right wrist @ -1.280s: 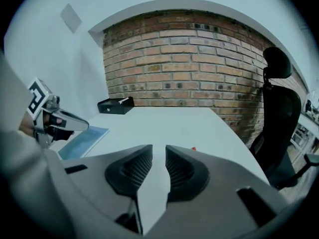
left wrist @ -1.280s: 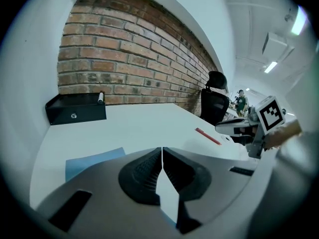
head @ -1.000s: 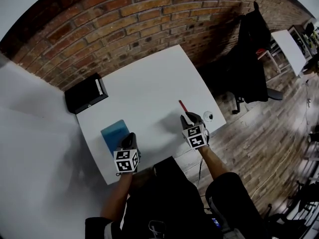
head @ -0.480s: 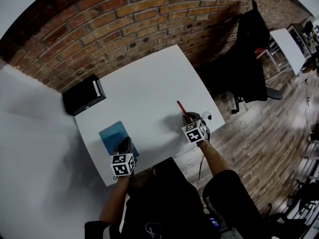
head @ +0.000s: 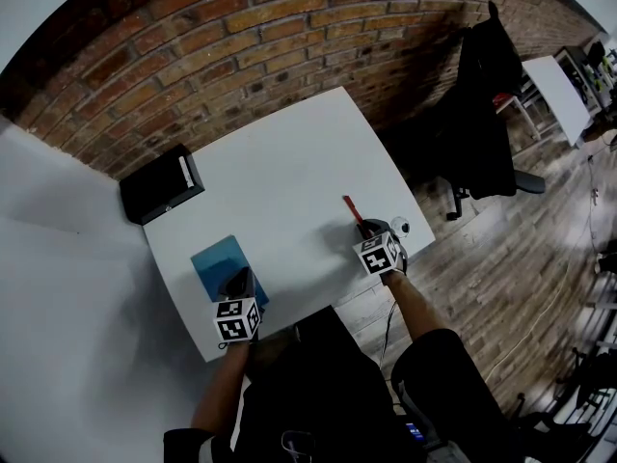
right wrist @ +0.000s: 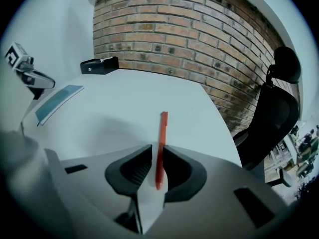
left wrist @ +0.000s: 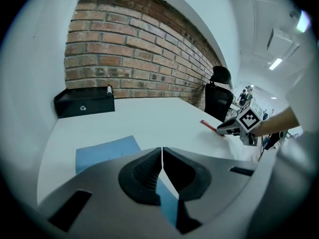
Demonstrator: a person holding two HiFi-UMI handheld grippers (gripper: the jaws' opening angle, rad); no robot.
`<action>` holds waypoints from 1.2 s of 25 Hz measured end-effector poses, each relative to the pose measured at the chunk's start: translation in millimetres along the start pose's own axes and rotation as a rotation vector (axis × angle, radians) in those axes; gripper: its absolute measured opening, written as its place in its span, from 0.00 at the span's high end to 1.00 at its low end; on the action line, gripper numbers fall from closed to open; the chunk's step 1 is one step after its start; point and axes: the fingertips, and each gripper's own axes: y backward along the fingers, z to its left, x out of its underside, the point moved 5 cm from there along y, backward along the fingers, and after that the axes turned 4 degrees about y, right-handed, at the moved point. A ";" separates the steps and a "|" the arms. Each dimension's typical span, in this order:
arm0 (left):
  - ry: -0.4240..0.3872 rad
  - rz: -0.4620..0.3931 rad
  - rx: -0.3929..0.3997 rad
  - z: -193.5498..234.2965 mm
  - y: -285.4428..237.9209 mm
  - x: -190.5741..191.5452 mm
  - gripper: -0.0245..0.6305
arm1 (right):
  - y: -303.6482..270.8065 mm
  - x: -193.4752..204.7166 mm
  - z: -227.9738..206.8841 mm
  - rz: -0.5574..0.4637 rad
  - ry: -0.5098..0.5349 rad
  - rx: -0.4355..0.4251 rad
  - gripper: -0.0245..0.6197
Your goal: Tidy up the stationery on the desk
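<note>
The left gripper (left wrist: 162, 151) had its jaws fully closed, pad against pad, and nothing was between them. It stood over the near edge of a blue notebook (head: 215, 258), which lay flat at the left front part of the white desk (head: 289, 152). The right gripper (right wrist: 158, 149) was partly open. The near end of the red pen (right wrist: 161, 133) was between its jaws, close to the right pad, with a small gap at the left pad. The pen lay near the right edge of the desk and pointed toward the brick wall. A black box (head: 154, 186) stood at the far left corner.
</note>
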 end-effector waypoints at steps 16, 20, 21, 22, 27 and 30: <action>0.013 0.016 0.000 2.3 4.7 11.7 0.93 | -7.6 9.6 -10.0 0.040 -0.130 0.002 0.85; 0.018 0.018 -0.002 3.5 5.1 14.2 0.93 | -9.2 9.8 -11.7 0.048 -0.133 -0.001 0.86; 0.018 0.018 -0.002 3.6 5.1 14.6 0.93 | -9.3 9.6 -11.7 0.044 -0.136 -0.001 0.86; 0.018 0.018 -0.002 3.8 5.1 14.8 0.93 | -9.3 9.5 -11.3 0.038 -0.143 0.001 0.86; 0.018 0.011 -0.001 4.4 4.8 13.1 0.93 | -2.9 4.8 -3.9 0.025 -0.173 -0.001 0.86; 0.020 0.004 -0.003 3.8 7.1 11.6 0.93 | 3.2 0.6 -1.0 0.011 -0.176 0.001 0.86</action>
